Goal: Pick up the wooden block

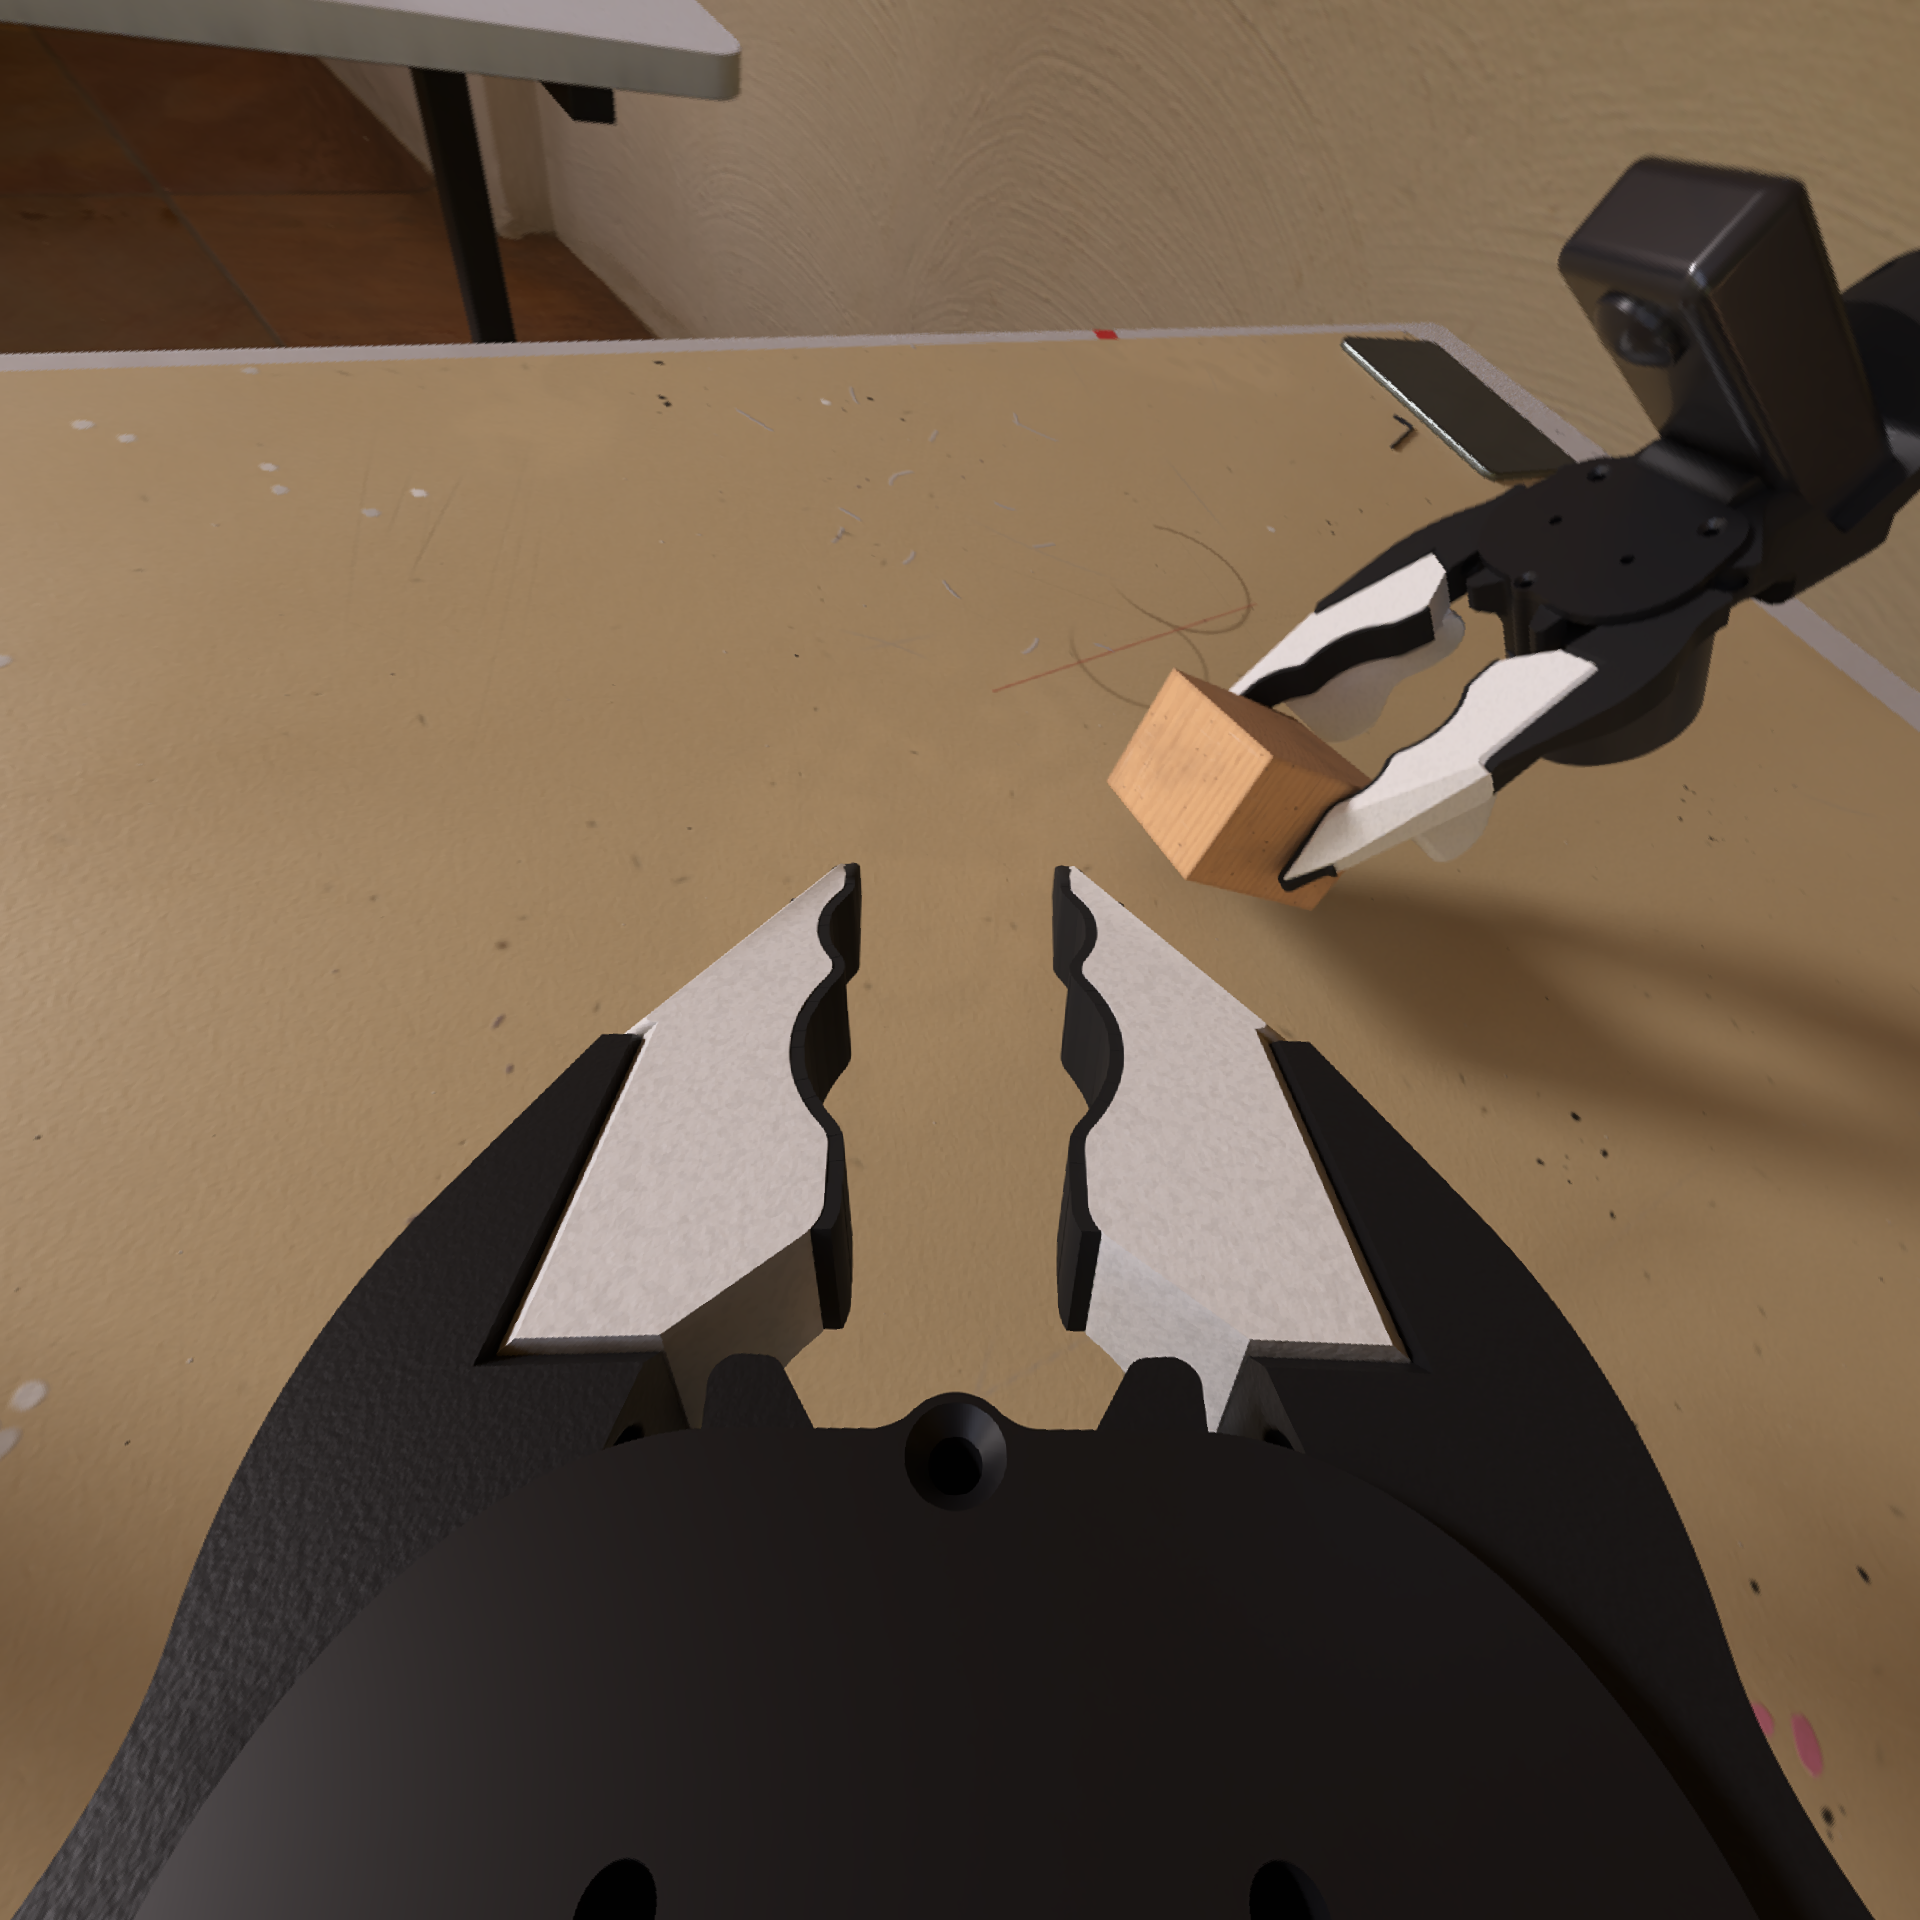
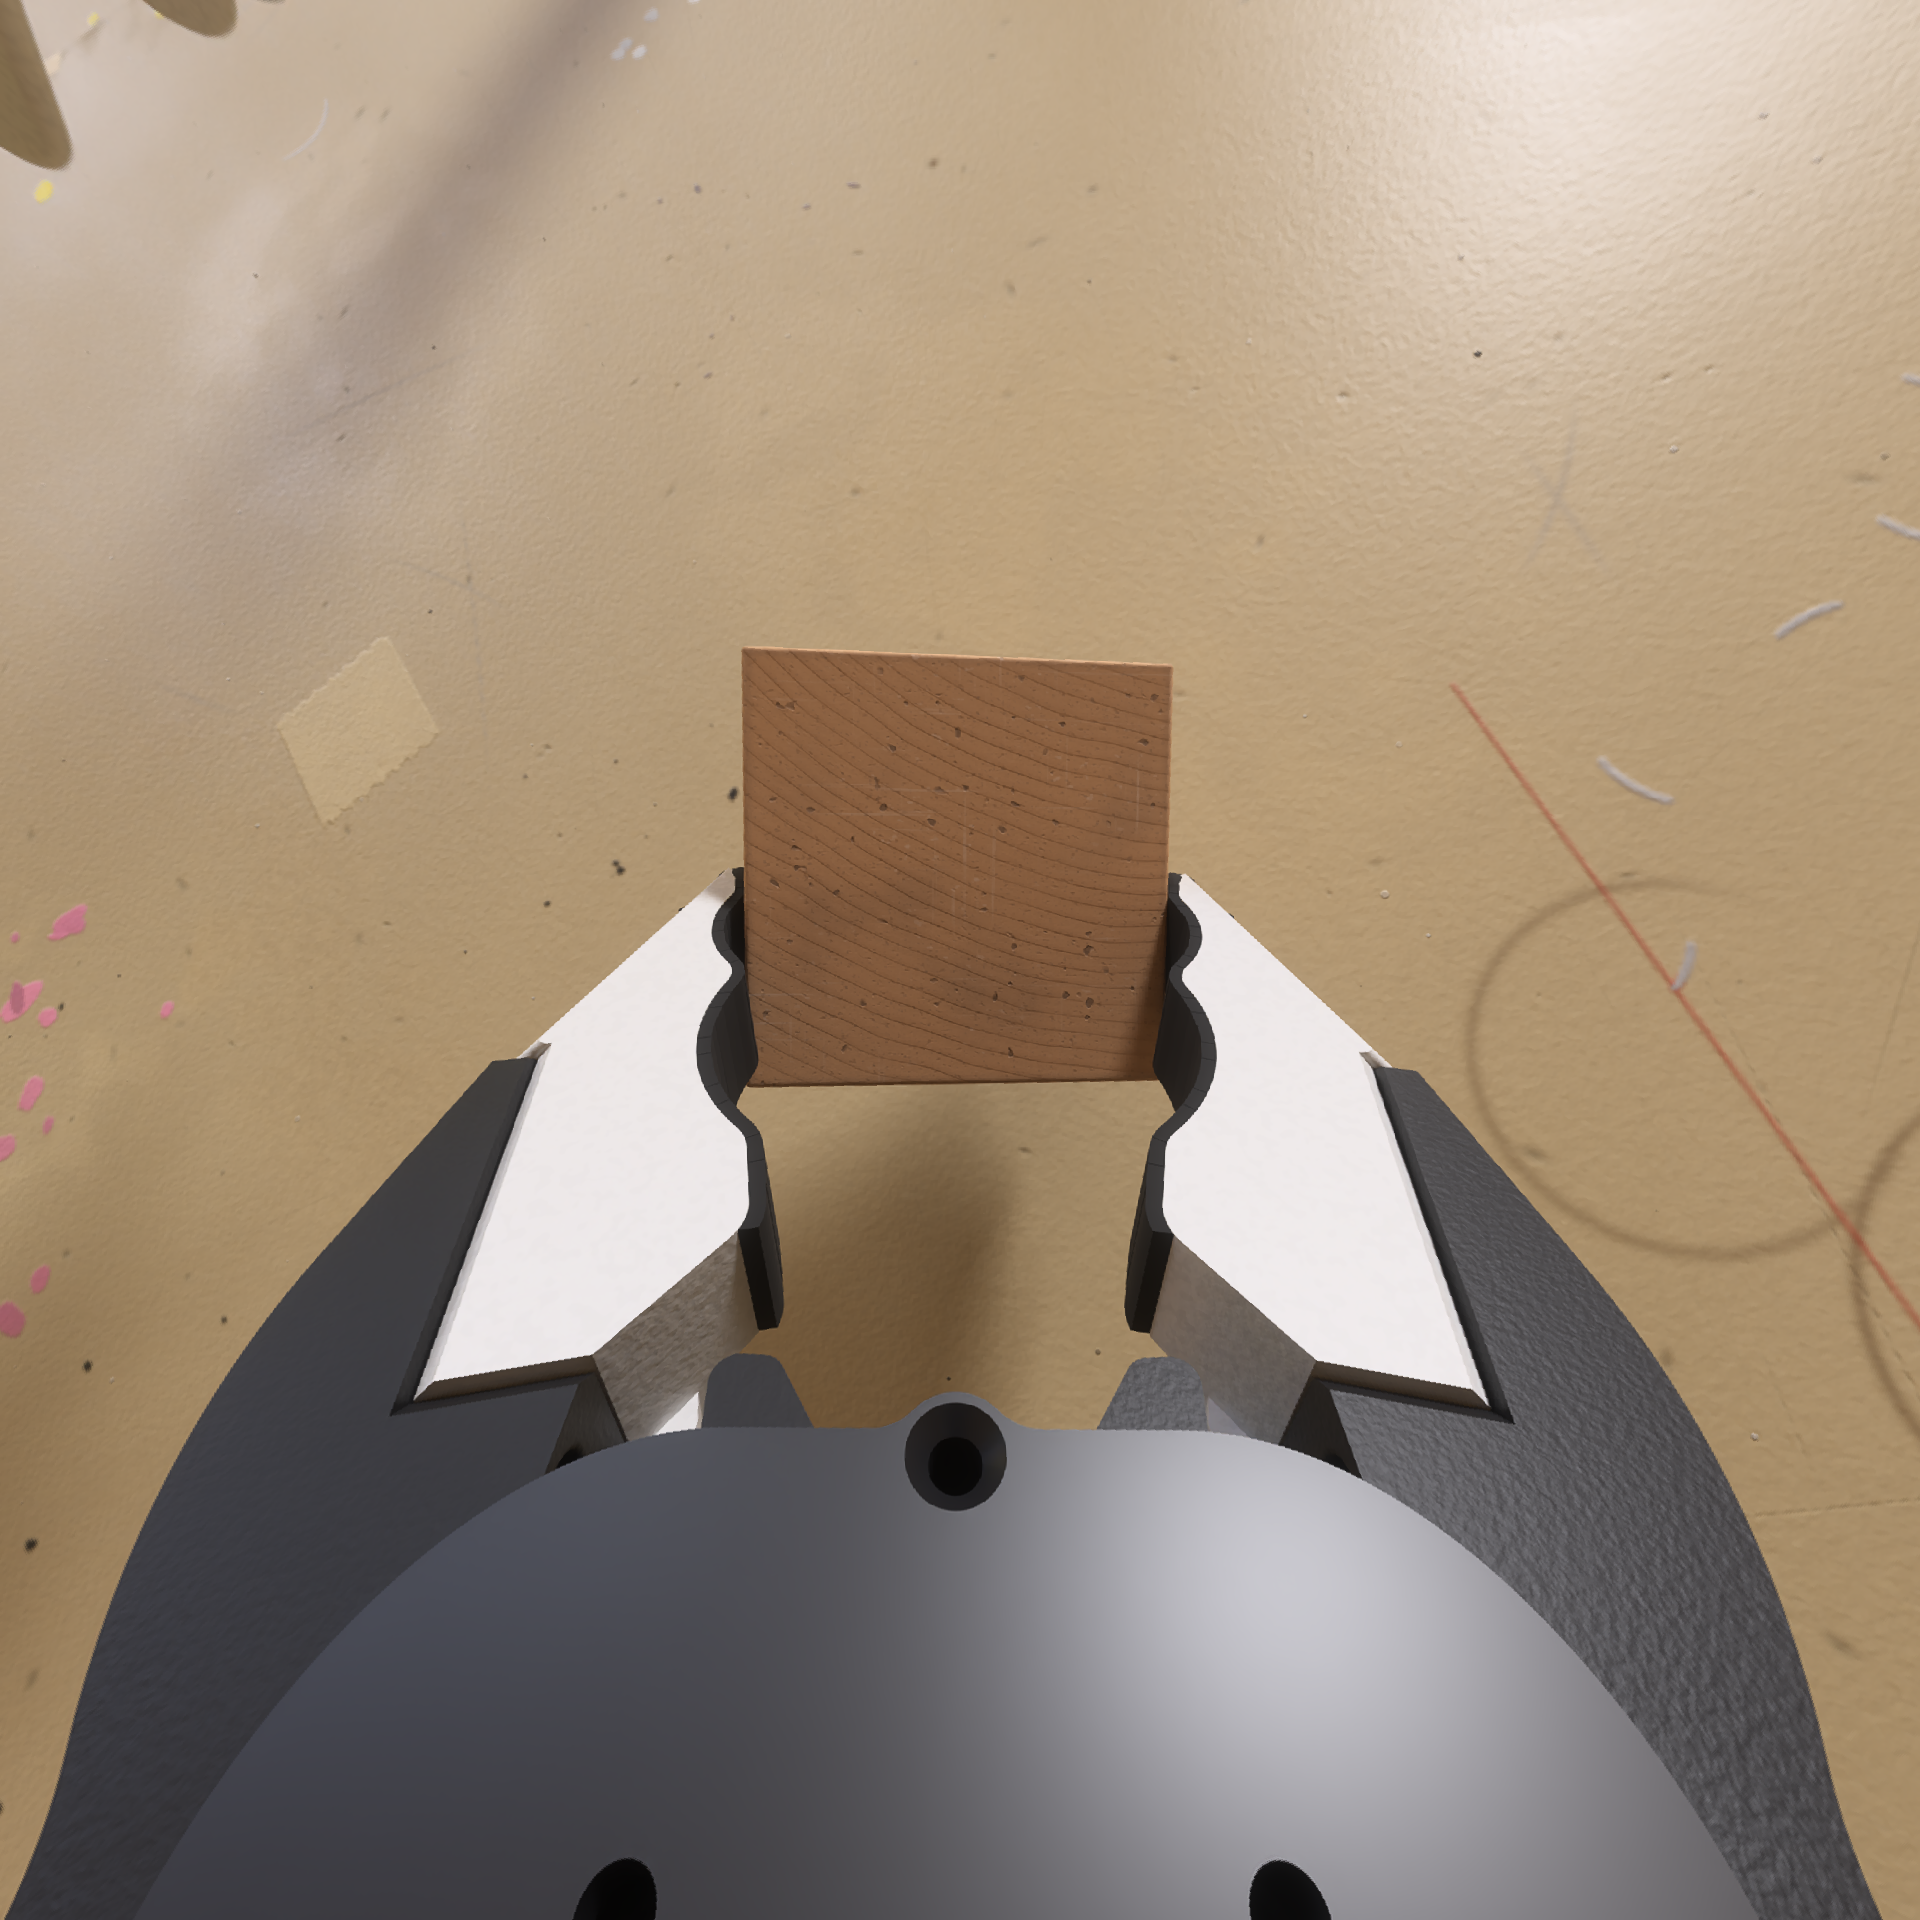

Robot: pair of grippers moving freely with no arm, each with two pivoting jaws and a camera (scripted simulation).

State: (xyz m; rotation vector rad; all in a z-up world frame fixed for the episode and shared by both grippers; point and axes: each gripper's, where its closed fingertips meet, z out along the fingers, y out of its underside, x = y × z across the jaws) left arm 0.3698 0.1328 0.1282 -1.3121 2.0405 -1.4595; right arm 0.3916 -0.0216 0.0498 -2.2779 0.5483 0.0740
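Right wrist view: wooden block (image 2: 956, 868) clamped between right tongs (image 2: 954, 894) tips.

The wooden block (image 2: 956, 868) was a small cube of orange-brown wood, with curved grain lines and dark specks across its near face. It was clamped between the two fingertips of the right gripper (image 2: 956, 883), its far half standing out past them, tilted so that one corner pointed down at the tan table (image 1: 520, 727). In the left wrist view the block (image 1: 1231, 784) was just above the table, apparently not resting on it.
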